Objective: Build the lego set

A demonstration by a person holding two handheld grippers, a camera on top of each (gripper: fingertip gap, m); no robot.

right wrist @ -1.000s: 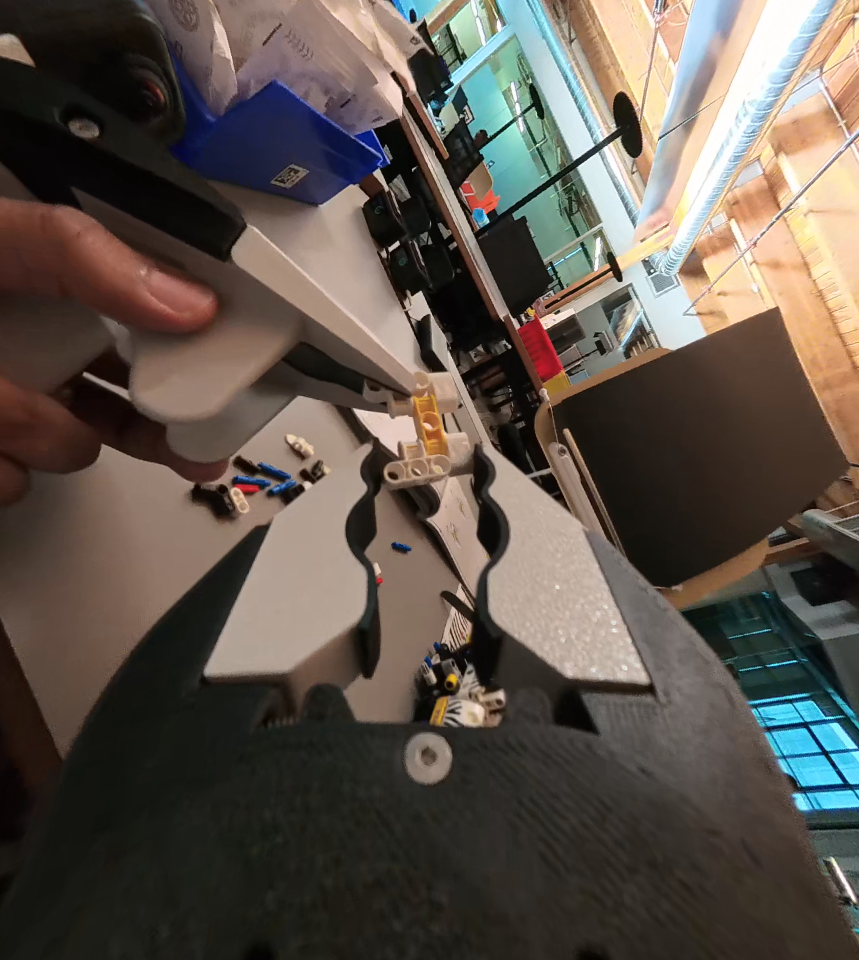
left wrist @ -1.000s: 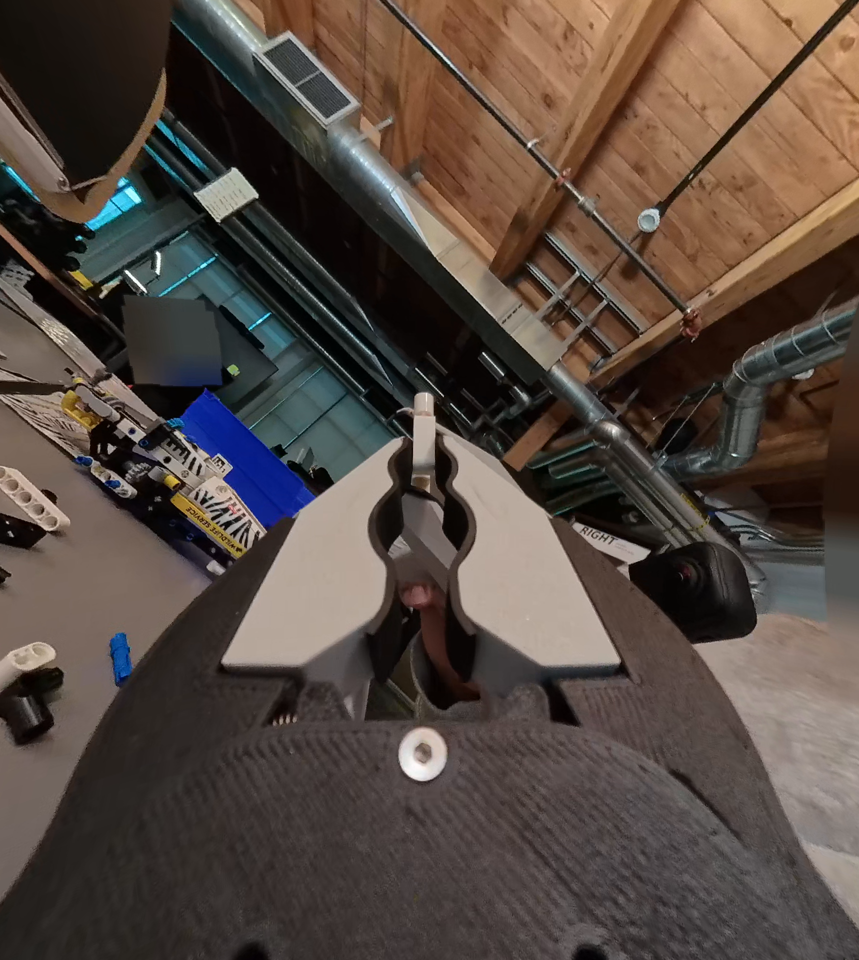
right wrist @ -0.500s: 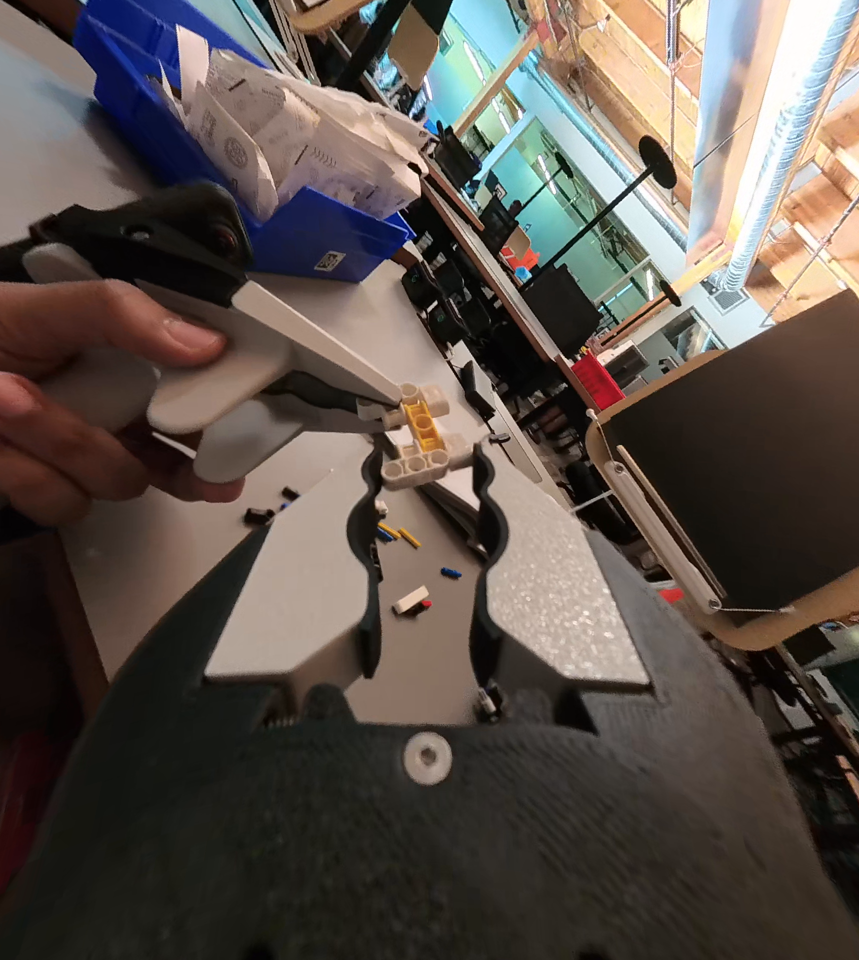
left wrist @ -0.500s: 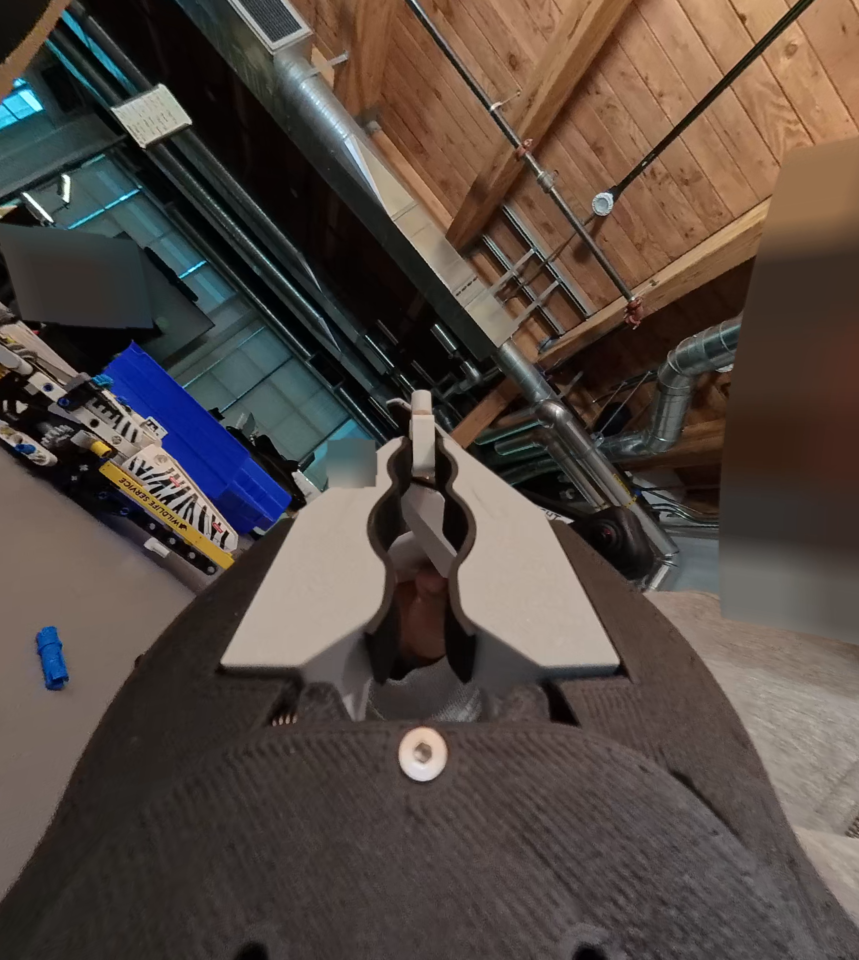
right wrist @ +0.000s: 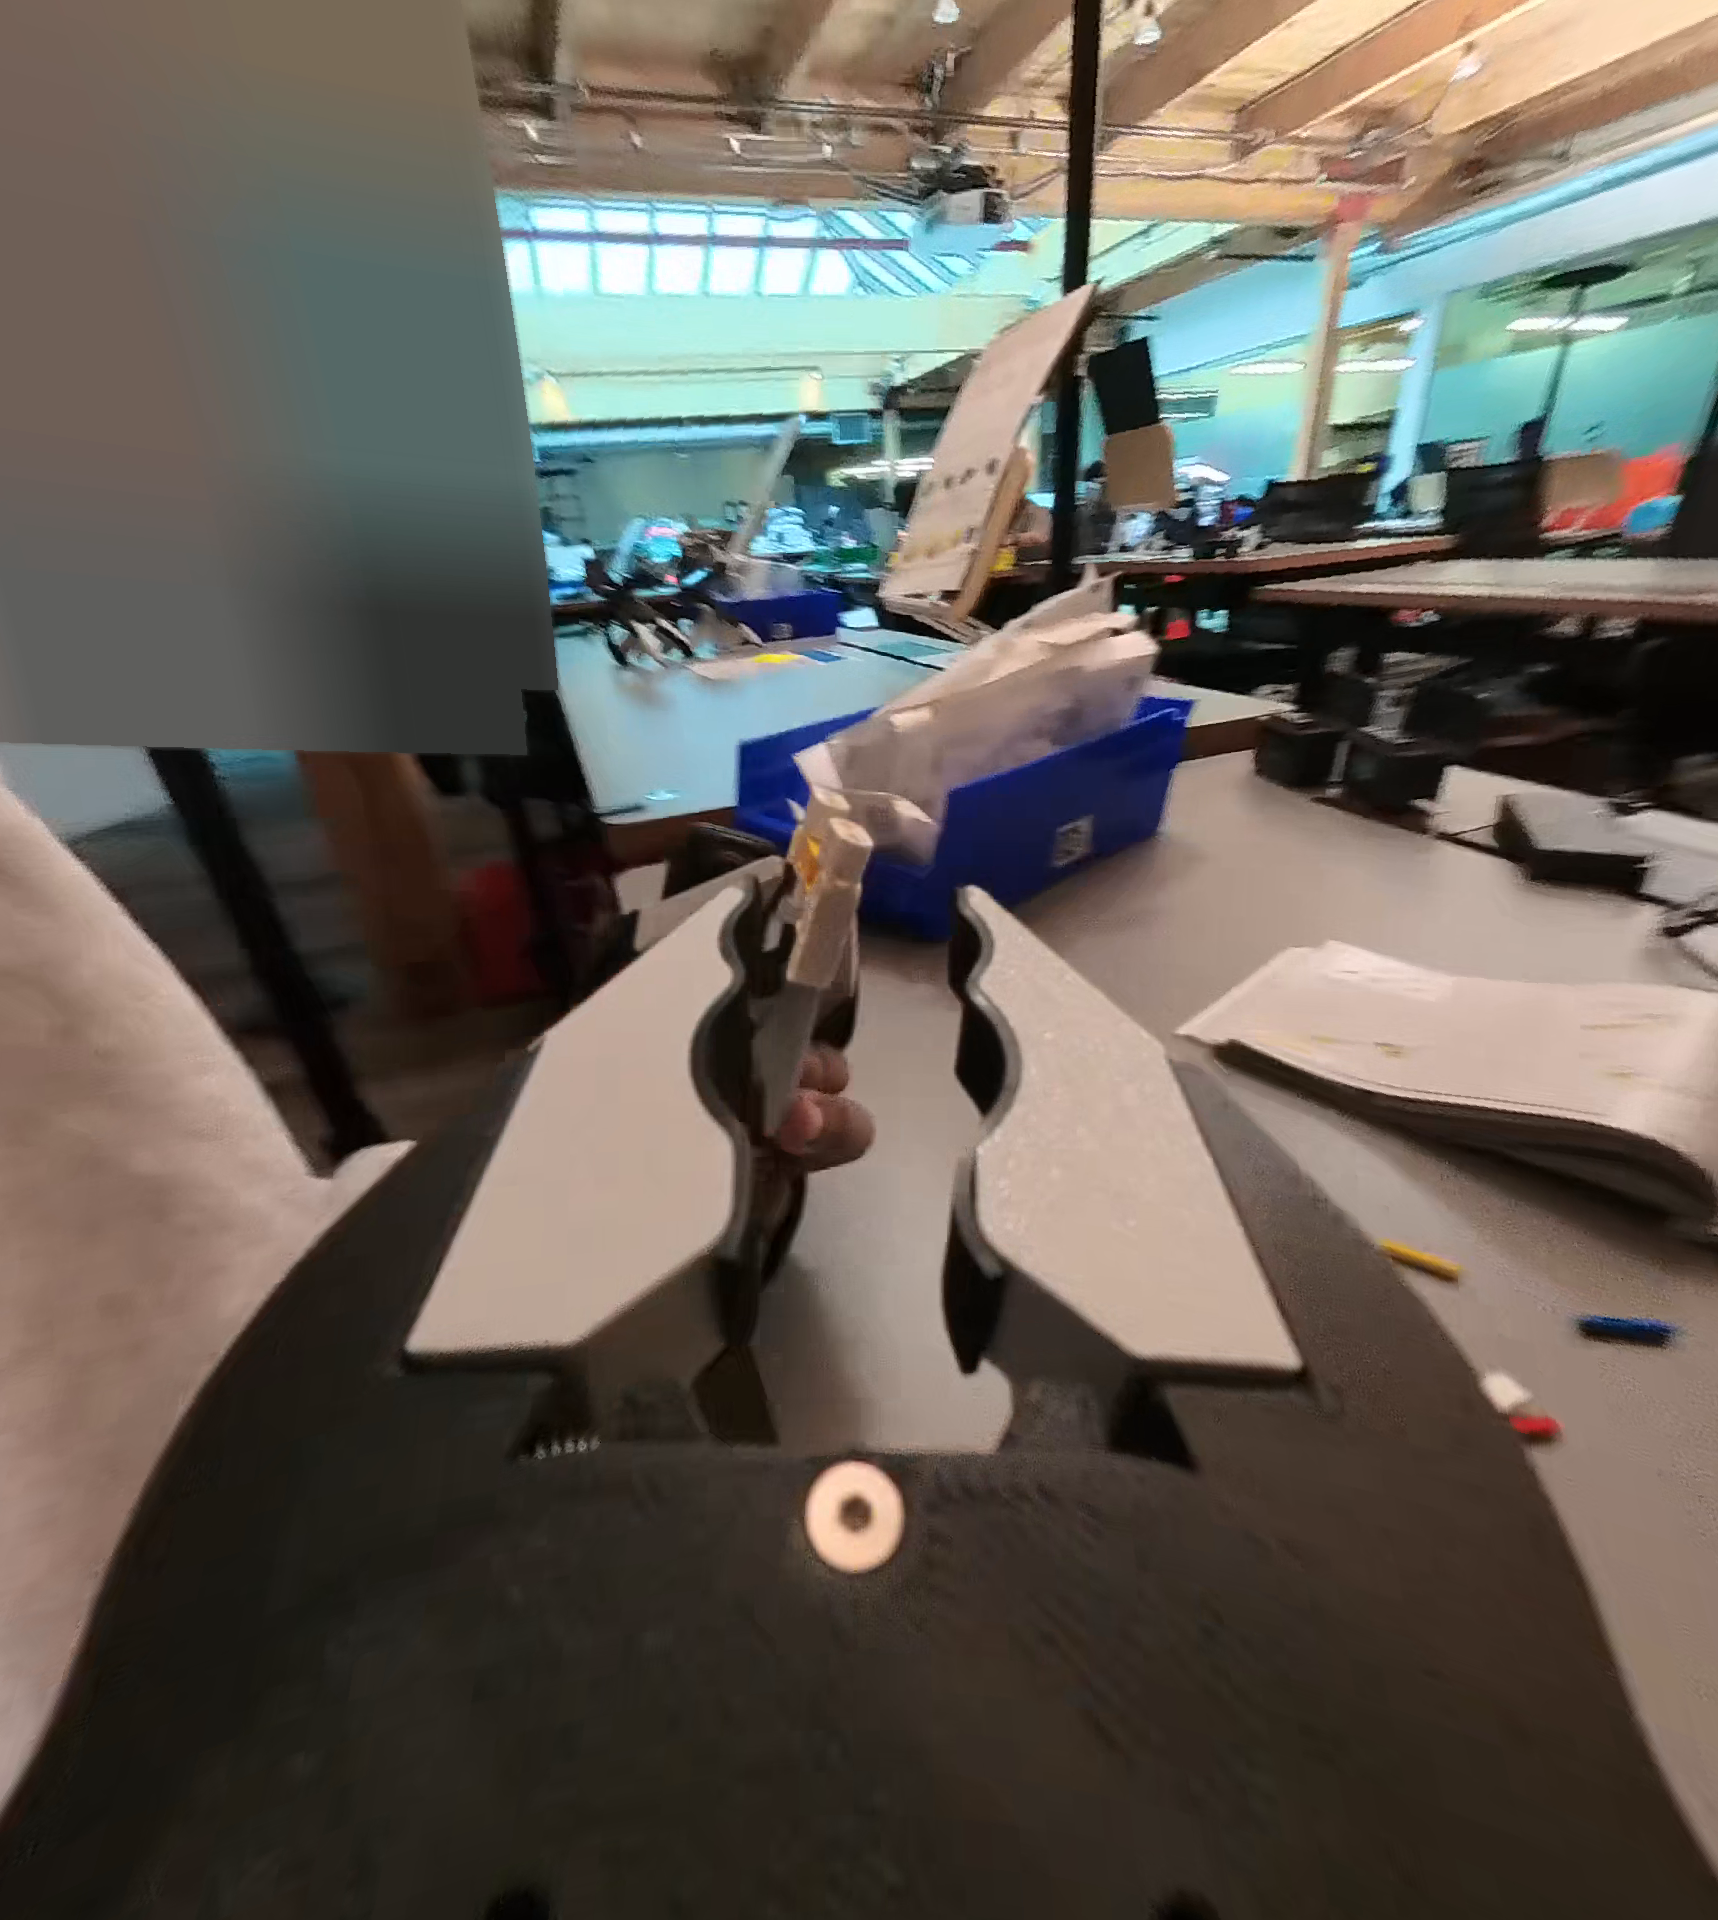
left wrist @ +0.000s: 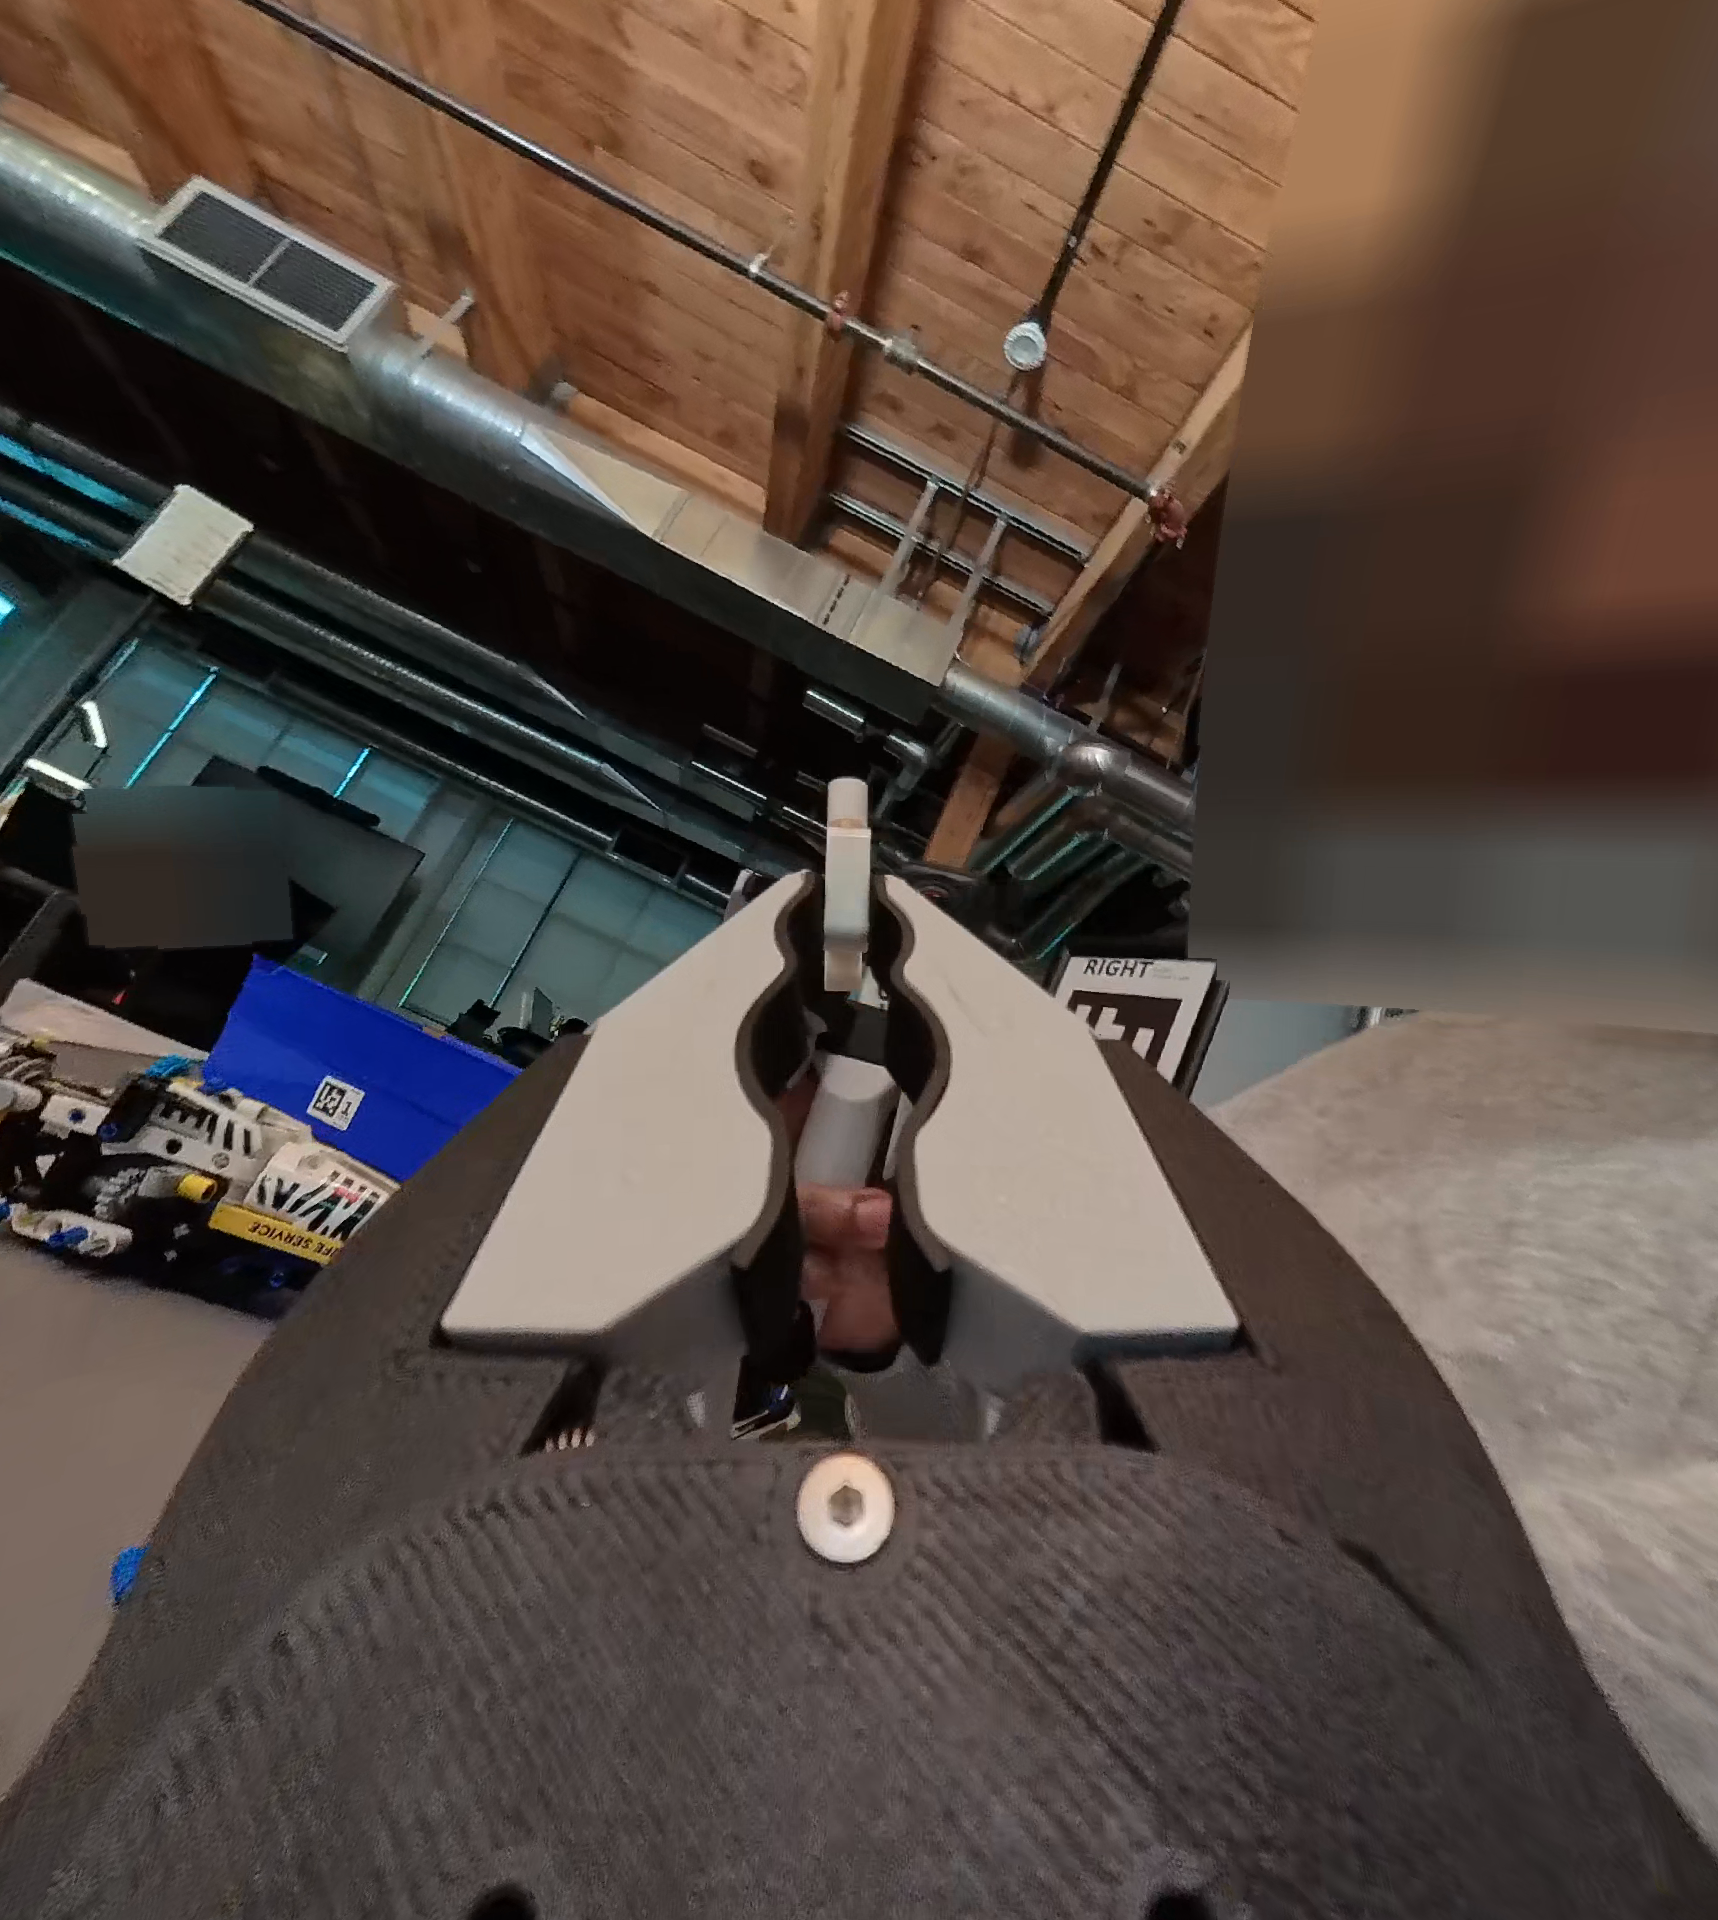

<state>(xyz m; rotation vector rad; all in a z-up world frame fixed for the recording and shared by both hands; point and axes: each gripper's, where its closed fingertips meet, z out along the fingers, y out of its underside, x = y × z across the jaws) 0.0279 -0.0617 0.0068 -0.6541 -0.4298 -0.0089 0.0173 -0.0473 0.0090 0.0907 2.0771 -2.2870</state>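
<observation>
The left hand-held gripper point(left wrist: 847, 906) was closed tight on a small white lego assembly point(left wrist: 847, 883), raised in the air with the piece standing upright between the tips and poking above them; a second earlier the same piece sat in the same grip, but the camera had since swung from the ceiling pipes toward the person's grey hoodie point(left wrist: 1520, 1299). The right hand-held gripper point(right wrist: 850, 914) stood wide open and held nothing. A second ago it had bracketed the white-and-yellow piece from either side; now that white lego assembly point(right wrist: 827, 904), with its yellow part, lay just inside its left finger, carried by the other tool, and the view had levelled out over the counter point(right wrist: 1302, 862). On that counter lay the blue bin point(right wrist: 1031, 831) stuffed with paper bags, an open instruction booklet point(right wrist: 1520, 1070) and a few loose pins. In the left wrist view the partly built zebra-striped vehicle point(left wrist: 169, 1174) rested on the counter in front of the bin
</observation>
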